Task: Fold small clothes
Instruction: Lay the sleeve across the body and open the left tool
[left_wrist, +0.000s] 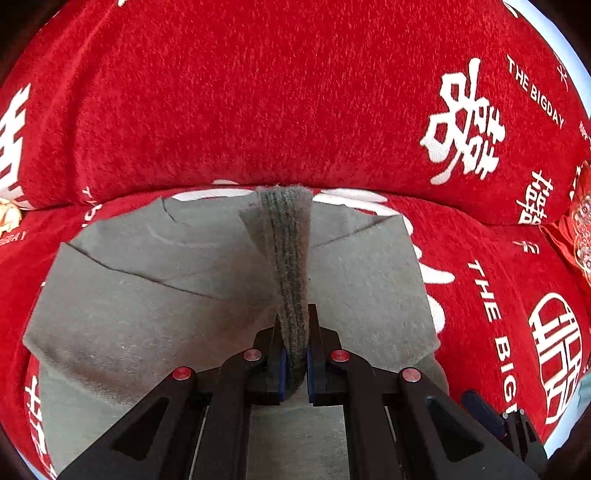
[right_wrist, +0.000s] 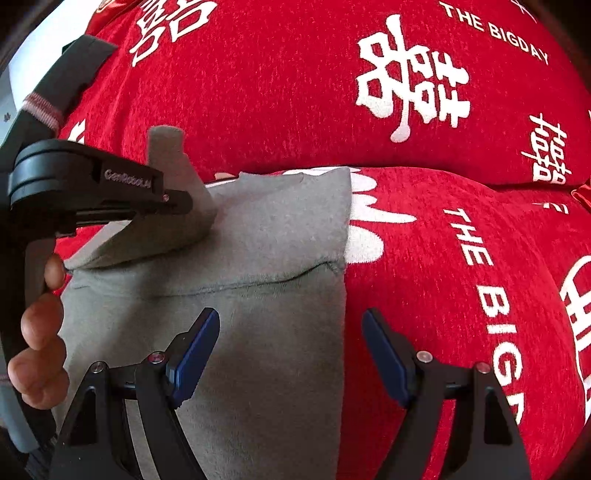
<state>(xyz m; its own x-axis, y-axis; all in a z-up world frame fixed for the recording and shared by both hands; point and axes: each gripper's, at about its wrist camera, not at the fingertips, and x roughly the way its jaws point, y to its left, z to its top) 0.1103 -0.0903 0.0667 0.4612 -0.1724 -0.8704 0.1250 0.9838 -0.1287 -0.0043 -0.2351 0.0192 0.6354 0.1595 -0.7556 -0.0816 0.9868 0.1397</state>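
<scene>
A small grey sweater (left_wrist: 147, 302) lies flat on a red sofa seat; it also shows in the right wrist view (right_wrist: 258, 332). My left gripper (left_wrist: 295, 332) is shut on the ribbed cuff of its sleeve (left_wrist: 288, 236) and holds the sleeve lifted above the body of the garment. In the right wrist view the left gripper (right_wrist: 173, 201) appears at the left with the raised sleeve (right_wrist: 166, 147). My right gripper (right_wrist: 291, 347) is open and empty, hovering over the sweater's right edge.
The red sofa cover with white lettering (left_wrist: 295, 92) rises as a backrest right behind the sweater, also in the right wrist view (right_wrist: 295, 92). A red cushion (left_wrist: 580, 229) sits at the far right. The person's hand (right_wrist: 40, 332) holds the left gripper's handle.
</scene>
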